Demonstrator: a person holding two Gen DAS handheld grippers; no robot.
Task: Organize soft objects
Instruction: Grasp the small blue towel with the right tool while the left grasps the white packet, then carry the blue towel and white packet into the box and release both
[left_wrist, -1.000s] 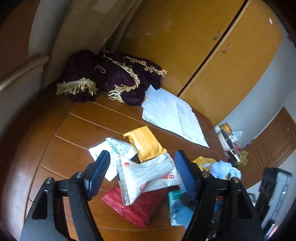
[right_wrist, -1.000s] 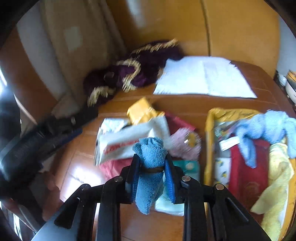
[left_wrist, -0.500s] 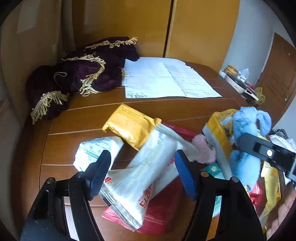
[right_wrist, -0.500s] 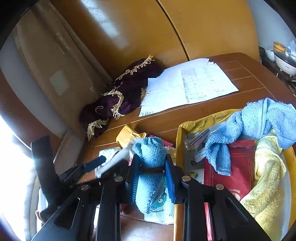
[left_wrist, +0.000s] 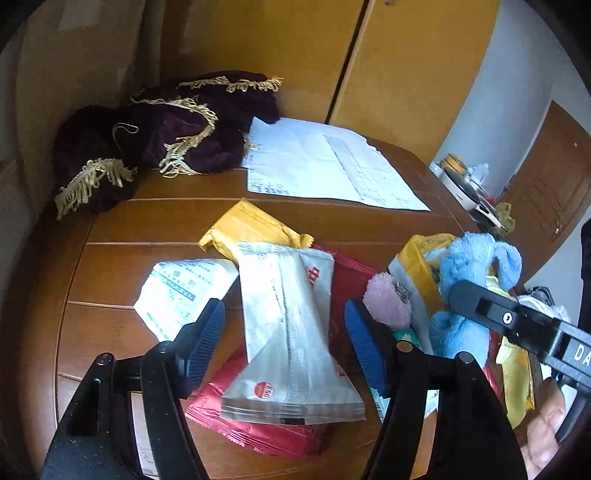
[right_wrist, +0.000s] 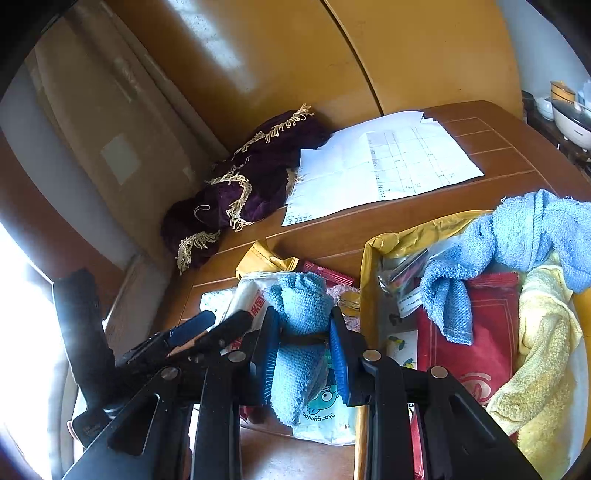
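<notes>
Left wrist view: left gripper spread wide, nothing between the pads, hovering over the packet pile on the wooden table. Right under it a white packet lies on top of a red packet. A yellow packet sits just behind, and a white-green packet is to the left. A pink fluffy item is beside the right-hand pad. Further right is a yellow box with a light blue towel draped out of it. The other gripper's black body crosses in front of the box, and a fingertip shows at the lower right edge. At the back: purple fringed cloth, paper sheets.

Right wrist view: right gripper clamped on a rolled blue cloth, pads pressing both sides with a dark band around the roll at pad height. The roll is held above the table, just left of the yellow box wall and over a cartoon-printed tissue pack. Inside the box are the light blue towel, a yellow towel, a red pouch and a small clear bag. The left gripper shows at the left, fingers apart.
</notes>
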